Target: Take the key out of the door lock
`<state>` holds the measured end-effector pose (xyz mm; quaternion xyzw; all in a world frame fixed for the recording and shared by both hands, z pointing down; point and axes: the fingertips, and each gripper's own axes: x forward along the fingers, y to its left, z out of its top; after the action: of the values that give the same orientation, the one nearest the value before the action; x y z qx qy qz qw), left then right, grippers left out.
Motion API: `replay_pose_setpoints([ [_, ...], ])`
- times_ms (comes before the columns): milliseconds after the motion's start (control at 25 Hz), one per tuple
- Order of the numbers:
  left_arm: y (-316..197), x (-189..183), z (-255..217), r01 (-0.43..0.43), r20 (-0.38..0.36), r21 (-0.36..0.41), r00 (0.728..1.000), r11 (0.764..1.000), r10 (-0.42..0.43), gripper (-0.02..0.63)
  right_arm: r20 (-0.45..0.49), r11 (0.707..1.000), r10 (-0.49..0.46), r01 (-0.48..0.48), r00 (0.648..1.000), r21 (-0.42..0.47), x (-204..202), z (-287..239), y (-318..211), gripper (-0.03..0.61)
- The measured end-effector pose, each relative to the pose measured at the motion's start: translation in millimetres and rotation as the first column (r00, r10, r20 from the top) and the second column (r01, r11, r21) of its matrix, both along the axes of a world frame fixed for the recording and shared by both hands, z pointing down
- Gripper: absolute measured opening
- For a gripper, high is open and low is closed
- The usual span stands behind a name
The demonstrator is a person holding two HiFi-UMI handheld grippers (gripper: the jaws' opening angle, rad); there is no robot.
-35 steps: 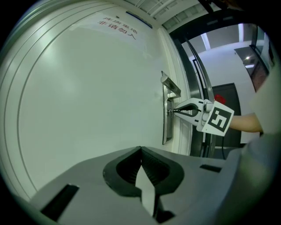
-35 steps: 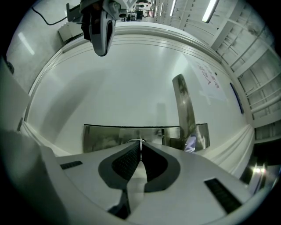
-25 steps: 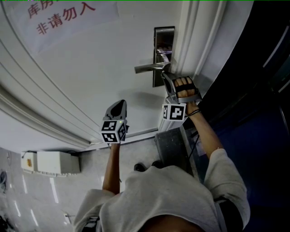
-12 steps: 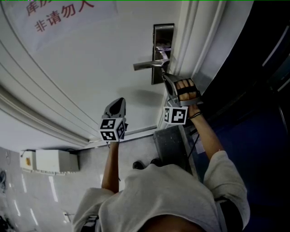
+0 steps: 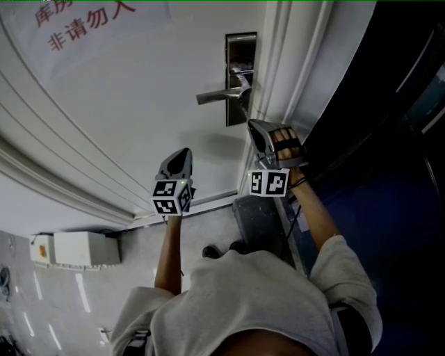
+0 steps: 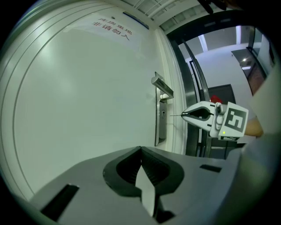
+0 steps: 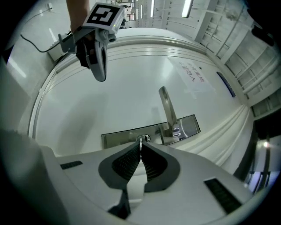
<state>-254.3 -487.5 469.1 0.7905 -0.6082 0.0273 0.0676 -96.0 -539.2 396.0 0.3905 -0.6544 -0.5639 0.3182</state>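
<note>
The steel lock plate [image 5: 240,49] with its lever handle [image 5: 212,96] sits at the right edge of a white door. My right gripper [image 5: 252,126] hangs just below the plate, shut on the key. In the right gripper view the key [image 7: 140,140] shows edge-on at the gripper's [image 7: 140,145] tips, in front of the keyhole [image 7: 145,137]. In the left gripper view the thin key blade [image 6: 175,115] sticks out of the right gripper [image 6: 183,115], with a small gap to the plate [image 6: 159,127]. My left gripper [image 5: 184,152] is shut and empty, left of and below the handle.
A paper sign with red characters [image 5: 90,21] hangs on the door's upper left. The moulded door frame [image 5: 292,62] runs beside the lock, with a dark opening to its right. A white box [image 5: 76,249] and a grey panel [image 5: 261,219] lie near the floor.
My right gripper has drawn back from the lock plate with the key, and the gap between them has grown. The left gripper has stayed where it was.
</note>
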Motion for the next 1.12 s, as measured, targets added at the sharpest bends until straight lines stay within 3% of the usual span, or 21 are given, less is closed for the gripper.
replay_pose_setpoints([
  [120,2,1,0,-0.002,0.002,-0.003,1.0,1.0,0.002,0.018,0.137,0.996,-0.004,0.016,0.991,-0.091,4,-3,3,0.031],
  [240,3,0,0,0.001,0.006,-0.001,1.0,1.0,-0.001,0.018,0.324,0.975,0.012,0.061,0.946,-0.215,9,-6,4,0.031],
  [360,3,-3,-2,0.009,0.008,0.001,1.0,1.0,-0.009,0.018,0.503,0.93,0.051,0.143,0.863,-0.34,12,-4,4,0.031],
  [520,4,-7,-2,0.02,0.009,0.001,1.0,1.0,-0.02,0.018,0.677,0.841,0.135,0.278,0.723,-0.464,17,14,3,0.031],
  [680,5,-12,-1,0.036,0.007,0.0,0.999,0.999,-0.036,0.018,0.761,0.776,0.201,0.374,0.617,-0.508,18,31,5,0.031],
  [840,7,-18,3,0.05,0.002,-0.013,0.999,0.999,-0.05,0.018,0.8,0.732,0.264,0.429,0.539,-0.53,21,51,6,0.031],
  [1000,9,-26,6,0.074,-0.004,-0.015,0.997,0.997,-0.074,0.018,0.812,0.714,0.305,0.445,0.498,-0.541,23,63,7,0.031],
  [1120,10,-31,7,0.084,-0.006,-0.014,0.996,0.996,-0.084,0.018,0.81,0.71,0.324,0.44,0.489,-0.549,24,70,10,0.031],
])
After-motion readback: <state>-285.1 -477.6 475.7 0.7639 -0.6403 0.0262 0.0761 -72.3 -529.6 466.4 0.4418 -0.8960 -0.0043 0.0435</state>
